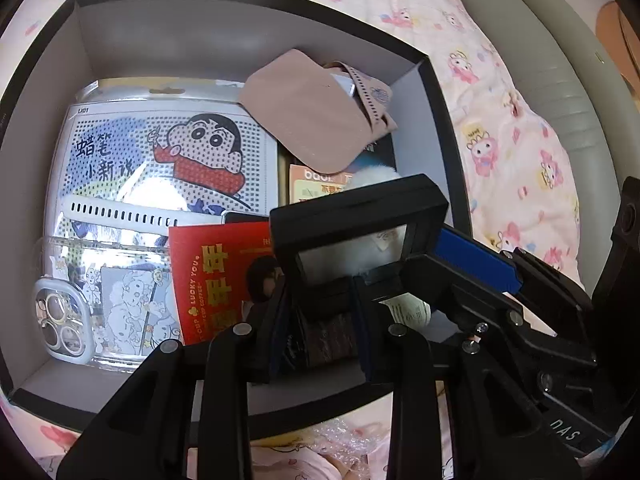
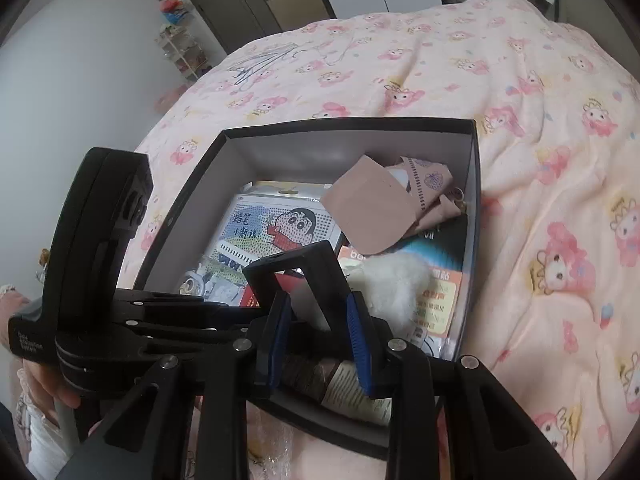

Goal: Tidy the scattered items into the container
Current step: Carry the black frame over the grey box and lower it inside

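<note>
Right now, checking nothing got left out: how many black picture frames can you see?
1. The black frame is held over the box by both the left hand-held gripper and right hand-held gripper. Others could be buried.

White dotted cartoon package (image 1: 160, 152): "LX01" at top-left corner, blue characters "蜡笔小新说", red card (image 1: 216, 280): "LUCKY YOU" and "CUP COFFEE" in gold along its left edge, orange packet (image 1: 316, 184): partial "baol", rest unreadable

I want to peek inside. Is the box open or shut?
Open. The box has no lid on, so the pink pouch and cartoon pack inside show.
</note>
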The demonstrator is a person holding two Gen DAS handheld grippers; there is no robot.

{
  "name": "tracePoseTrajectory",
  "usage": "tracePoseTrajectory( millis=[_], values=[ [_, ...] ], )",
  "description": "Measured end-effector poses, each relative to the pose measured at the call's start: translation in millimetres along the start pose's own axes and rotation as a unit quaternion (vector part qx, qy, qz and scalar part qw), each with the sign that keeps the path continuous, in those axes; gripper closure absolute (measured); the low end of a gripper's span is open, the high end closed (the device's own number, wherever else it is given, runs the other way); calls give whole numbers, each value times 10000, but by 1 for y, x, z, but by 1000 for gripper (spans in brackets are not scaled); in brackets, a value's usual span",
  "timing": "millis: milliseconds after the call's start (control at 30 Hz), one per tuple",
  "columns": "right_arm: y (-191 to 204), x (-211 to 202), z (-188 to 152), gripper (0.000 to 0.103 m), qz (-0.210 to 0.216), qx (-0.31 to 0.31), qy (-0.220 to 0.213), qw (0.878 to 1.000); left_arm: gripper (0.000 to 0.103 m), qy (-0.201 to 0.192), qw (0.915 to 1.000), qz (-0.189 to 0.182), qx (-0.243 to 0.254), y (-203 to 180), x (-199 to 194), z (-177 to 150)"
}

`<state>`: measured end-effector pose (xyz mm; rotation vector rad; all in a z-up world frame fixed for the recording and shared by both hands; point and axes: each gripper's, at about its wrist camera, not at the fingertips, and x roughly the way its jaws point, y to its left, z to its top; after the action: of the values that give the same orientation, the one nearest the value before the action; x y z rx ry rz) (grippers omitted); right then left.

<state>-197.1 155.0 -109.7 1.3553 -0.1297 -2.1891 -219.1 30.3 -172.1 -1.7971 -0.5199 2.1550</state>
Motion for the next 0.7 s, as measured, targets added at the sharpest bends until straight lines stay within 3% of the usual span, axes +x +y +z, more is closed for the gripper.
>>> tracePoseTrajectory(
  millis=[133, 400, 700],
  values=[
    [-8, 7, 13, 76, 158, 60, 138, 9998, 76, 23, 9999, 89, -78, 2, 5, 7],
    [-8, 23, 32, 77, 474, 98, 278, 9984, 76, 100, 9984, -176, -520, 22, 5, 12],
    [-3, 27, 25, 77, 402, -20, 305, 9987, 80, 72, 9988, -19, -489, 26, 1, 1]
  ],
)
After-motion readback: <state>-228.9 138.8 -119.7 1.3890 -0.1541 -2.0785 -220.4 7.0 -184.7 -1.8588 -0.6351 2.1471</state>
